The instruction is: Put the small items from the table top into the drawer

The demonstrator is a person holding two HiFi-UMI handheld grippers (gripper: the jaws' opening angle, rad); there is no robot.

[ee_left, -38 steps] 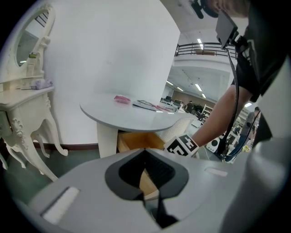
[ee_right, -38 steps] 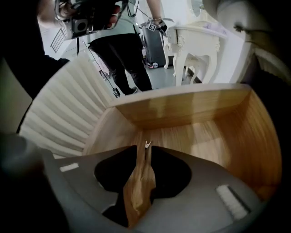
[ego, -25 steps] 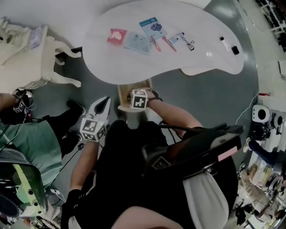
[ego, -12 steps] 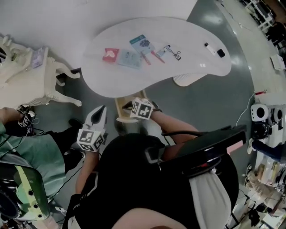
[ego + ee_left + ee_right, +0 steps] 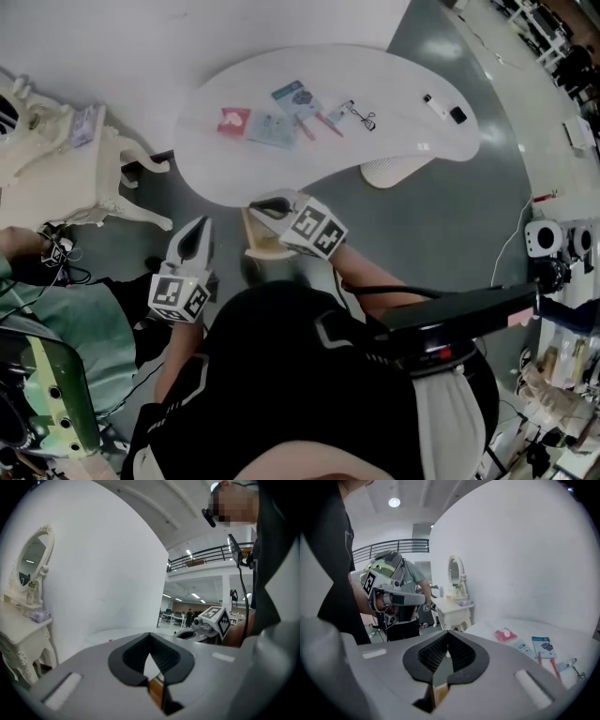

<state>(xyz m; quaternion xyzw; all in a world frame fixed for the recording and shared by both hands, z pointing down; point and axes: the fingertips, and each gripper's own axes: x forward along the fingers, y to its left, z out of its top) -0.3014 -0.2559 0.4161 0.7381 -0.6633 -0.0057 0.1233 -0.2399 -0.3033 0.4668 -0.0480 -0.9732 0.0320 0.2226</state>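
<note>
**Head view:** The person's left gripper (image 5: 199,227) and right gripper (image 5: 260,203) are held close to the body, on the near side of the curved white table (image 5: 403,155). The right gripper's tip is just beside the pale wooden drawer (image 5: 255,246) under the table's near edge. The small items lie well apart from both grippers, on the far left of the table top. They are a red packet (image 5: 232,121), a pale packet (image 5: 272,128), a blue card (image 5: 296,95), pink pens (image 5: 328,122) and a scissor-like tool (image 5: 366,118).

**Left gripper view:** The jaws meet at the tips with nothing between them and face a white wall. A cream dressing table (image 5: 26,620) stands at the left.

**Right gripper view:** The jaws are closing fully together, and nothing is between them. The packets and card lie on the table to the right.
</note>
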